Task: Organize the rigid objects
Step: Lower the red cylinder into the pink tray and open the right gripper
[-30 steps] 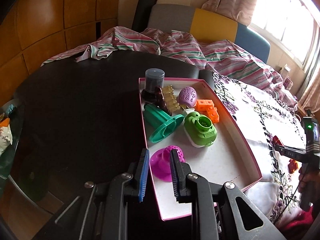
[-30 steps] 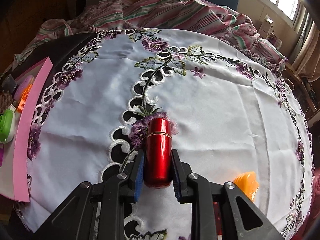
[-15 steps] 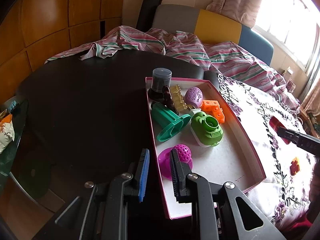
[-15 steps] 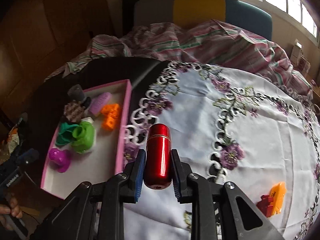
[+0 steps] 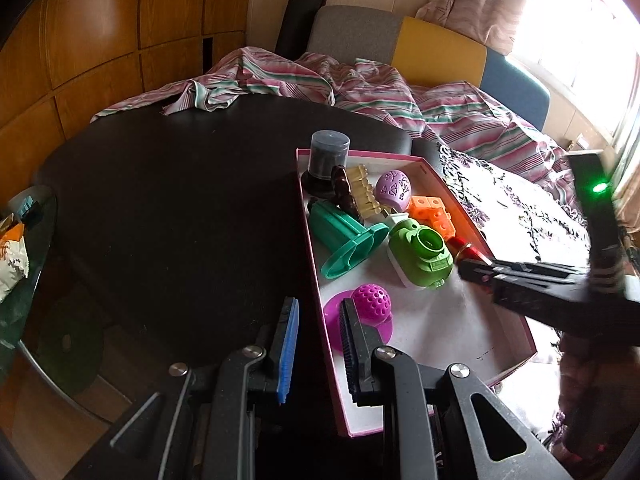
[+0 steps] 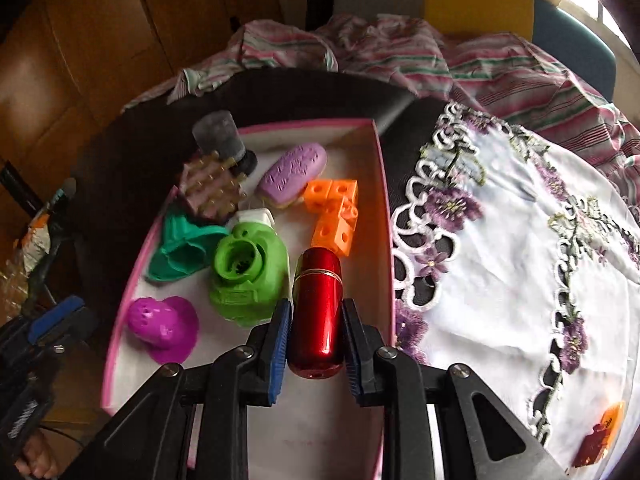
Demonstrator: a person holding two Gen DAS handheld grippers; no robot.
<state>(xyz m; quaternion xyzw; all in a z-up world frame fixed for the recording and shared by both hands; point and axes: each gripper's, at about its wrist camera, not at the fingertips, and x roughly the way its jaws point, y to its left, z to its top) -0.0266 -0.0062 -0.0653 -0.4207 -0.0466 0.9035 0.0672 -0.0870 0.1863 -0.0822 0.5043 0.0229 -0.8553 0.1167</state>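
Red canister (image 6: pixel 317 312): glossy metal cylinder with a rounded cap and a thin gold band, pinched across its body by the right gripper (image 6: pixel 316 336), pads pressed on both sides. A second ago it hung over the embroidered tablecloth (image 6: pixel 500 264); half a second ago it was level with the box's near wall; now it hangs over the floor of the pink-rimmed box (image 6: pixel 385 216), in the open space between the green toy (image 6: pixel 250 276) and the right-hand wall. Grip looks unchanged across the three moments. Judgement: carry is essentially finished; what remains is lowering and letting go.

Left gripper (image 5: pixel 316 344): fingers close together with nothing between them, hovering at the box's left rim; it has hardly moved over the second. From its camera the red cap is just visible beside the green toy.

Box contents, all hard moulded plastic:
- green toy, chunky, with a round open socket on top
- teal flanged spool (image 5: pixel 348 236), ribbed, lying on its side
- magenta dome (image 5: pixel 370 302), perforated, on a flat brim
- orange cubes (image 6: pixel 334 216), joined, with round holes
- lilac oval piece (image 6: pixel 292 174), patterned with small cut-outs
- dark grey cylinder (image 5: pixel 329 158), upright in the far corner

Box floor is smooth white card. Orange and red pieces (image 6: pixel 600 436) still lie on the cloth, well apart from the box.
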